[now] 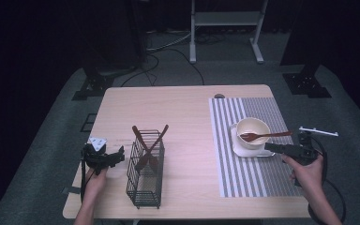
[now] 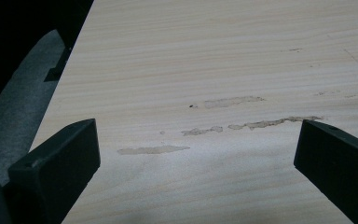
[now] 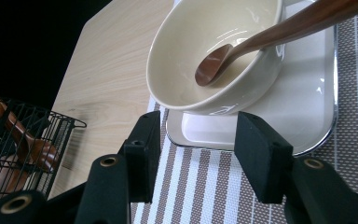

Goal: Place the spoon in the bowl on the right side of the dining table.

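Step in hand, as I read it: spoon (image 1: pixel 262 136) is in the bowl (image 1: pixel 253 132), and the right tongs (image 1: pixel 268 147) sit just off it with nothing between them. Jaws partly spread, empty. From the bowl, the tongs are at about 5 o'clock in the high view, low over the striped mat (image 1: pixel 248 178).

Left tongs (image 1: pixel 120 154) parked at 9 o'clock of the wire basket (image 1: pixel 145 176), jaws spread wide, over bare table (image 2: pixel 205 60) (old tape scars there, nothing else).

Spoon: dark reddish-brown wood, head down in the bowl, handle resting on the rim and sticking out toward 3 o'clock. Bowl is cream, glossy, seated on a small white tray (image 3: pixel 307 126).

Basket has two more wooden utensils (image 1: pixel 149 145) crossed, upright.

Next move, my guess: either back the right tongs clear, or go for the next utensil in the basket. Needs a clean retreat; the handle overhangs near the jaws, so a nudge could tip the spoon out.
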`<state>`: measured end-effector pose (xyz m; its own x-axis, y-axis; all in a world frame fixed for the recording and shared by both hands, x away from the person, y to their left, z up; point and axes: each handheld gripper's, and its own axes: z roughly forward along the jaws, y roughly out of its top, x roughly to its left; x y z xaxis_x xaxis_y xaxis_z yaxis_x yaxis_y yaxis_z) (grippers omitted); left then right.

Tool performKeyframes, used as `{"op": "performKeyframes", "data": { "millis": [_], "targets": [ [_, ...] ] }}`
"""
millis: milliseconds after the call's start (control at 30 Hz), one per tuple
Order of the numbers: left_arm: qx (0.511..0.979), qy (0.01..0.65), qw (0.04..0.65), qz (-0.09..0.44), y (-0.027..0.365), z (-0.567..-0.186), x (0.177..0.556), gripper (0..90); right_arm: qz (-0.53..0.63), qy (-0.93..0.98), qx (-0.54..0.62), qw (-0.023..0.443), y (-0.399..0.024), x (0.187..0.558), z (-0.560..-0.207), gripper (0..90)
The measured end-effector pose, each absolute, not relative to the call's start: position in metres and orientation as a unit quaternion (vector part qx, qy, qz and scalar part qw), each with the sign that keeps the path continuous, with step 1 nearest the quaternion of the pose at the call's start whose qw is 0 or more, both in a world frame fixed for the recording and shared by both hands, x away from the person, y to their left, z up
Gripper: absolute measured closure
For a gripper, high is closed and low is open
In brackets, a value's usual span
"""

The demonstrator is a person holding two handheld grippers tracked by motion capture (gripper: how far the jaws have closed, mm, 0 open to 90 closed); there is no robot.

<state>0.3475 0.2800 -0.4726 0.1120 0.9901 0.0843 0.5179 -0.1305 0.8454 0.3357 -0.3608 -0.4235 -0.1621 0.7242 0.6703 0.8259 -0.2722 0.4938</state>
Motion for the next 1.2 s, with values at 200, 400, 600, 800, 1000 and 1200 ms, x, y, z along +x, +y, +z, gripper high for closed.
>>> {"op": "performKeyframes", "data": {
  "millis": [200, 400, 600, 800, 1000, 1200],
  "targets": [
    [0.665, 0.567, 0.337, 0.35, 0.28, -0.473, 0.348, 0.0, -0.468, -0.608, -0.639, 0.056, -0.356, 0.332, -0.424, 49.5],
    [0.665, 0.567, 0.337, 0.35, 0.28, -0.473, 0.348, 0.0, -0.467, -0.617, -0.631, 0.056, -0.35, 0.329, -0.425, 49.0],
    [0.666, 0.566, 0.336, 0.35, 0.28, -0.473, 0.348, 0.0, -0.466, -0.625, -0.624, 0.059, -0.343, 0.326, -0.426, 48.7],
    [0.667, 0.567, 0.335, 0.35, 0.28, -0.472, 0.347, 0.0, -0.464, -0.634, -0.615, 0.061, -0.336, 0.322, -0.426, 48.3],
    [0.665, 0.567, 0.336, 0.35, 0.28, -0.473, 0.348, 0.0, -0.463, -0.641, -0.609, 0.066, -0.329, 0.319, -0.429, 47.8],
    [0.667, 0.567, 0.335, 0.349, 0.28, -0.472, 0.348, 0.0, -0.461, -0.647, -0.604, 0.068, -0.324, 0.316, -0.43, 47.5]
  ]
}}
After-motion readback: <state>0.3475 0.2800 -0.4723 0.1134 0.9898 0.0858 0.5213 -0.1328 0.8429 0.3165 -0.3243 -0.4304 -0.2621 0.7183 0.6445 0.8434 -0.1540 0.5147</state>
